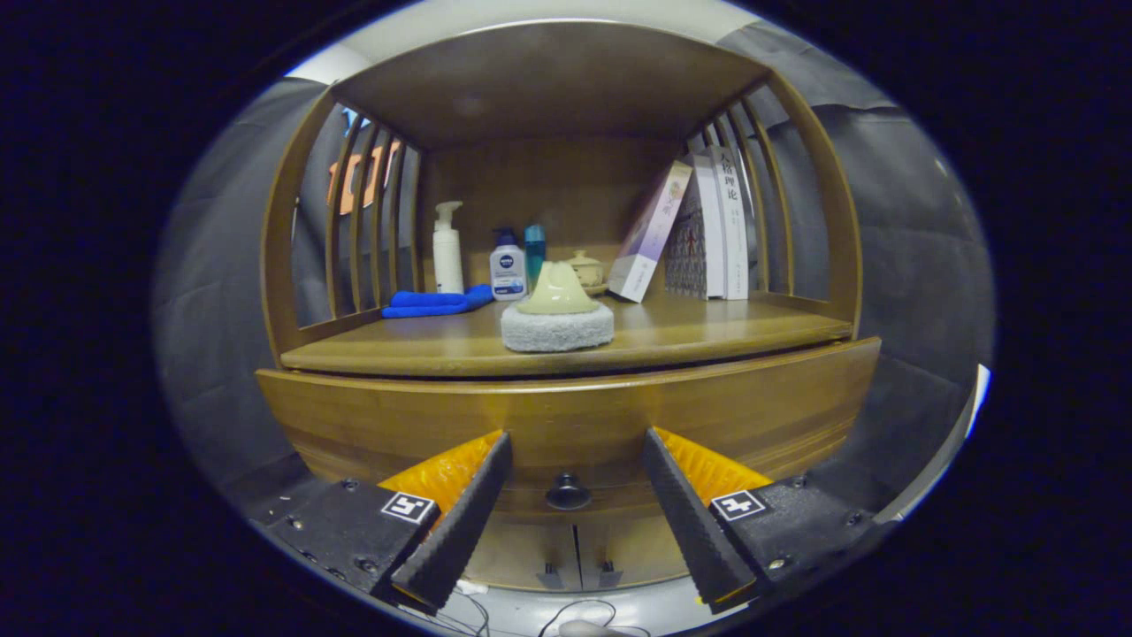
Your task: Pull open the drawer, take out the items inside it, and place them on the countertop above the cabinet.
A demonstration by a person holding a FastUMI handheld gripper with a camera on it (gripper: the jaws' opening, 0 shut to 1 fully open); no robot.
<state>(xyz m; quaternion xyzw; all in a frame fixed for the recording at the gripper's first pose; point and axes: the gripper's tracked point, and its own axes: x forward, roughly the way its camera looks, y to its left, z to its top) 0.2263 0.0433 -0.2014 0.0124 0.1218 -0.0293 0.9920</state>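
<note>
Gripper (575, 495) fingers spread wide, holding nothing, w/ drawer (566, 416) knob (567, 491) between them just ahead; drawer front looks flush, scrub pad (557, 317) already on countertop (707, 334) above — start or finished, can't tell.

Blue cloth (435, 303), brown wooden drawer (566, 416)

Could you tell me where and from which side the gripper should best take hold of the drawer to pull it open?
Grip the small dark round knob at the middle of the drawer front, coming straight on from the front. It juts out, and the open gripper already has a finger on either side, so closing there should likely hold it.
</note>
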